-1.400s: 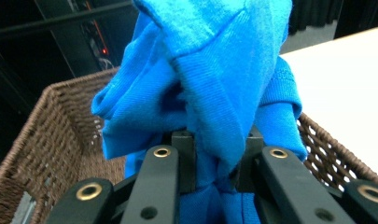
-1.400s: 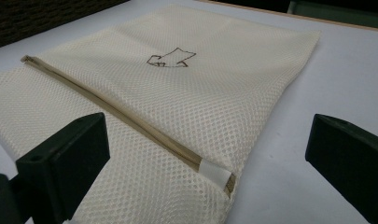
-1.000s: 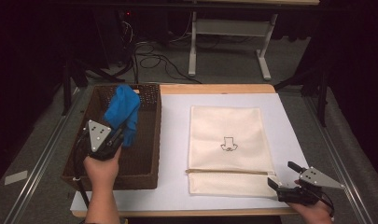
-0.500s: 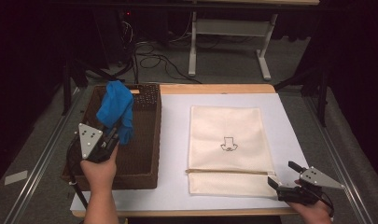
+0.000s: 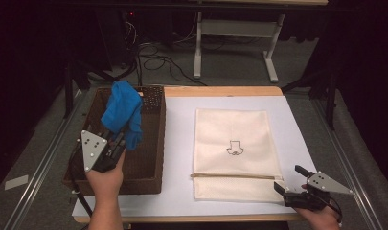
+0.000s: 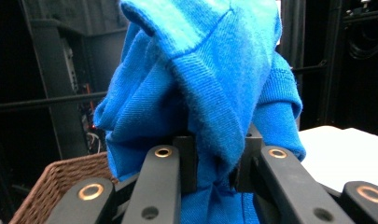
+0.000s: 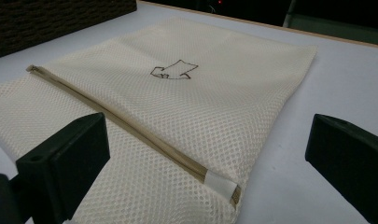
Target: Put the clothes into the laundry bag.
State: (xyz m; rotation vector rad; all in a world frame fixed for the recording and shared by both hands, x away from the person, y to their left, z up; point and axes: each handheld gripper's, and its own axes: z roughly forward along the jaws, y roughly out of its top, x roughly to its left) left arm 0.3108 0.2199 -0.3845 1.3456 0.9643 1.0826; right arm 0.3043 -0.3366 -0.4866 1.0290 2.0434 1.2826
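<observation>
The bunched blue knit garment [image 5: 123, 111] is out of the dark brown wicker basket [image 5: 153, 139] and hangs above it, pinched between the jaws of the left gripper [image 5: 119, 143]. As I read it, bagging is all still ahead: the cream mesh laundry bag [image 5: 234, 143] lies flat on the white tabletop [image 5: 177, 143] beside the basket, its zipper apparently closed. The right gripper [image 5: 287, 179] waits at the bag's near corner, jaws spread, holding nothing.
</observation>
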